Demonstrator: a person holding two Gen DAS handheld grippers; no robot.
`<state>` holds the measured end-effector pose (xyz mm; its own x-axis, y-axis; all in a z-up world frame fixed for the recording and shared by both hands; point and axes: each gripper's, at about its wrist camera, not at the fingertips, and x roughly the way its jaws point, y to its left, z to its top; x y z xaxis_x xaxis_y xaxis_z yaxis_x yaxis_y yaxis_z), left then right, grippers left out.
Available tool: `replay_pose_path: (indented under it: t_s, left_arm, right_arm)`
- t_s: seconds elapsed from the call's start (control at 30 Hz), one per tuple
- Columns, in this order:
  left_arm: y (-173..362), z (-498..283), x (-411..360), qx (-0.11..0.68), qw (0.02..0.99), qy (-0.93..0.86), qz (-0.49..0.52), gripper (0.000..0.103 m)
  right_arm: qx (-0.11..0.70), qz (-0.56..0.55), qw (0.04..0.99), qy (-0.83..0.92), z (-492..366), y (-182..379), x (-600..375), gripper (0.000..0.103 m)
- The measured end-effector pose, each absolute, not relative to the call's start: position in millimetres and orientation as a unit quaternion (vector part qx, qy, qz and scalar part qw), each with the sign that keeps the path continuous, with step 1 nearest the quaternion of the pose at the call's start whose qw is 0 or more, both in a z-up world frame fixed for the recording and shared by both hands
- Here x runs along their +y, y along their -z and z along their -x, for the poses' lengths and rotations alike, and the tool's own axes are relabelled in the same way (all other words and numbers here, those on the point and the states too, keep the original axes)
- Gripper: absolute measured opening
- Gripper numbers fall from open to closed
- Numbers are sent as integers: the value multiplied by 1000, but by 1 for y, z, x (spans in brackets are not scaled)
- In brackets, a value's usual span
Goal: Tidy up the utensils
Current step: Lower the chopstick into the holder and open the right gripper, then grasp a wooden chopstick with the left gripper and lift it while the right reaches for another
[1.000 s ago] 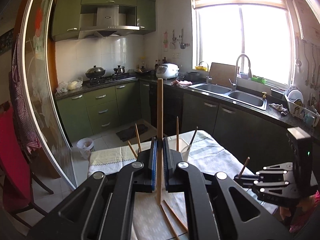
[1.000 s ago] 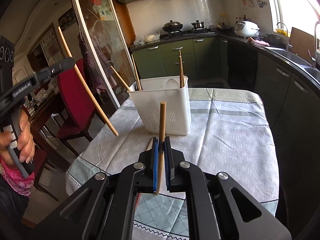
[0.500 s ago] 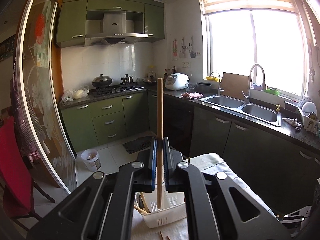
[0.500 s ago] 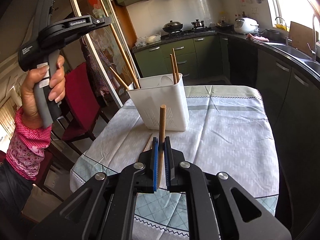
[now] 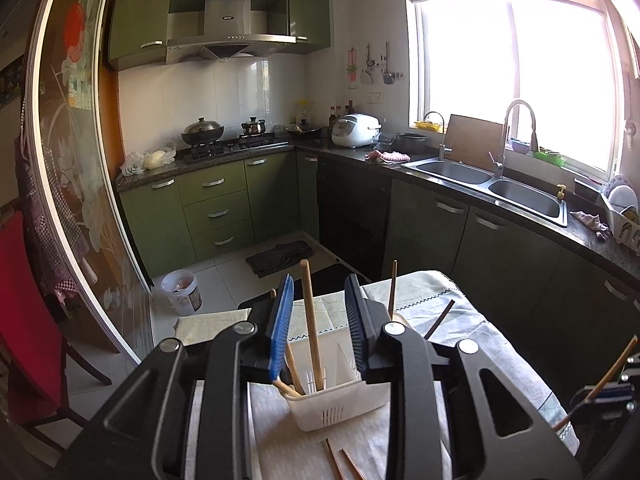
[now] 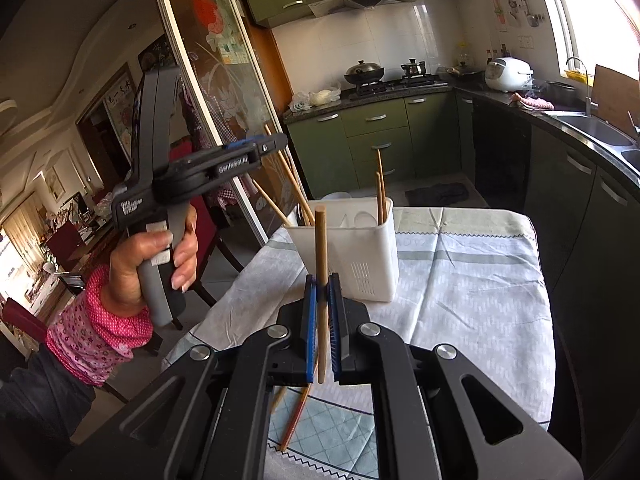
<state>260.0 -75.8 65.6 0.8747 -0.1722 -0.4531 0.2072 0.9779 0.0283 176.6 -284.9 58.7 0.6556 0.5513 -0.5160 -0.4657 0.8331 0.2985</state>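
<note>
Chopsticks are the business here: several wooden ones stand leaning in a white plastic utensil holder [image 6: 352,248] set on the cloth-covered table [image 6: 472,280], toward its far left corner as the right wrist camera sees it. The left gripper [image 5: 318,320] hangs above the holder with its blue-padded jaws spread wide apart and nothing between the pads; a light wooden chopstick [image 5: 312,328] stands free between them, its lower end down inside the holder's [image 5: 340,404] left compartment beside two others, touching neither pad. More chopsticks [image 5: 394,288] rise from the holder's far side behind the jaws. In the right wrist view the left gripper [image 6: 276,142] appears from the side, held by a hand [image 6: 156,256] in a pink floral sleeve, just left of the holder and above it. The right gripper [image 6: 322,312] has its jaws pressed together on a single upright wooden chopstick [image 6: 320,248], gripped along its lower half so the blunt top stands in front of the holder's near wall; its tip pokes out below the pads. Two loose chopsticks [image 6: 296,412], one reddish, lie on the cloth near the table's front edge beneath the right gripper, and show again in the left wrist view [image 5: 340,460] just before the holder.
</note>
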Motion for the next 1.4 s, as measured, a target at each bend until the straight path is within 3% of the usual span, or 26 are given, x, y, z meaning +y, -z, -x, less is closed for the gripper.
replay_pose_path:
  t_s: [0.23,0.4,0.77,1.03,1.33,1.4]
  left_arm:
    - [-62,-219,-48,238,965,107,-21,26]
    - [-49,-188,-25,250,962,108,-18,27]
    - [-28,-171,8,282,955,88,-10,27]
    - [-4,-183,-15,336,935,112,-3,27]
    - [94,-228,-62,517,846,130,10,27]
    - [113,-238,-68,542,831,124,10,27]
  right_arm:
    - [224,-111,928,-277,-220,-132,-272,7]
    - [192,-103,952,-217,-263,-153,-254,7]
    - [289,-54,942,-164,-344,-82,-218,7]
    - [249,-70,946,-197,-298,-93,-243,16]
    - [237,-78,947,-204,-194,-69,-308,21]
    - [248,-83,945,-196,-180,-55,-326,26]
